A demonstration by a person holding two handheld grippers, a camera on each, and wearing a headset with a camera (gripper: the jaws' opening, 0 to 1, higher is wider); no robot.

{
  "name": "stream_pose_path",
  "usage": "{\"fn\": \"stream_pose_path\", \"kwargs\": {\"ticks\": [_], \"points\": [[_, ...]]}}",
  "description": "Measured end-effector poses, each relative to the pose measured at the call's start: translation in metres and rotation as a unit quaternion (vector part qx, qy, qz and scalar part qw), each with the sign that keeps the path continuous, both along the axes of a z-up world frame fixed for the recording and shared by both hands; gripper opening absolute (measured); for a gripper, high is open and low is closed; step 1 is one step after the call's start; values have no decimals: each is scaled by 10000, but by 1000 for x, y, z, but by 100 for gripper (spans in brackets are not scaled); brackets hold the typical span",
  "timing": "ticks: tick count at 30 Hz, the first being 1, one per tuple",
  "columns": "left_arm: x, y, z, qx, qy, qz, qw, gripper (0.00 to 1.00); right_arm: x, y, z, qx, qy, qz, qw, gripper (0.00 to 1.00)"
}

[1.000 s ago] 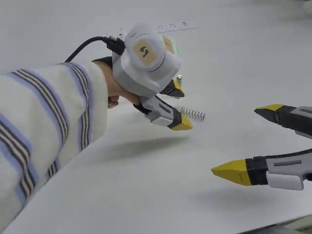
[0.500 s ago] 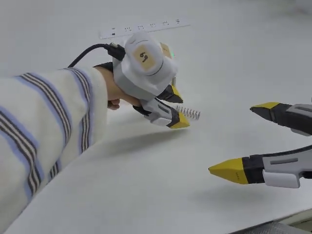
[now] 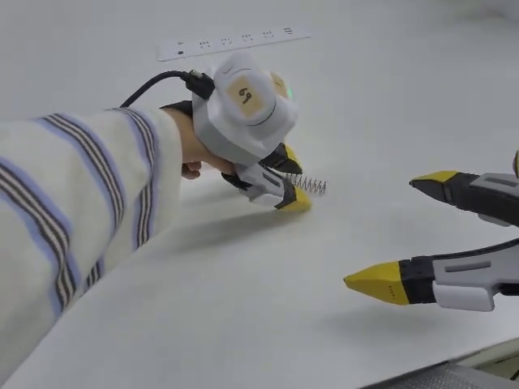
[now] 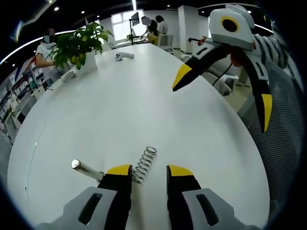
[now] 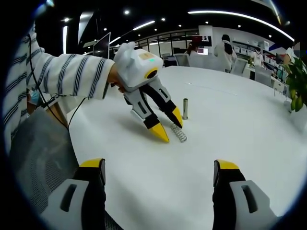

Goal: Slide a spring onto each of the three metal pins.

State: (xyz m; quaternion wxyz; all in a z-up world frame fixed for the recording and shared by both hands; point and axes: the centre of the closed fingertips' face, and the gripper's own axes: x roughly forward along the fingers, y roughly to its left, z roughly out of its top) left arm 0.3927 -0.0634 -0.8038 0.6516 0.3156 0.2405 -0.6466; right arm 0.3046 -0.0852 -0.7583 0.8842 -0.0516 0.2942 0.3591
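Observation:
A small metal spring (image 3: 314,185) lies flat on the white table (image 3: 243,308). My left gripper (image 3: 289,183) is open and straddles the spring's near end. In the left gripper view the spring (image 4: 144,163) lies between the yellow tips of the left gripper (image 4: 149,170), and a metal pin (image 4: 86,169) stands just left of them. My right gripper (image 3: 399,233) hovers wide open to the right, holding nothing. From the right gripper (image 5: 159,166) view, the left gripper (image 5: 169,125) leans over the spring (image 5: 179,132), with the upright pin (image 5: 185,109) just behind it.
A white power strip (image 3: 233,40) lies at the table's far edge. A potted plant (image 4: 79,45) and a small white device (image 4: 122,56) sit farther along the table. People and chairs are in the background. The right gripper (image 4: 223,96) hangs above the table's right side.
The left gripper's jaws have narrowed around the spring's near end and sunk slightly toward the table. The head camera has shifted a little. The right gripper has hardly moved.

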Motion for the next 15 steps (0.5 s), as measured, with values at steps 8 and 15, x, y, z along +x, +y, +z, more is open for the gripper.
{"fn": "stream_pose_path", "kwargs": {"ticks": [8, 15], "points": [[-2, -6, -1, -110, 226, 102, 9996, 13, -1, 0, 1, 8, 5, 11, 10000, 90], [-5, -3, -1, -202, 306, 303, 9989, 4, -3, 1, 0, 6, 22, 24, 10000, 89]]}}
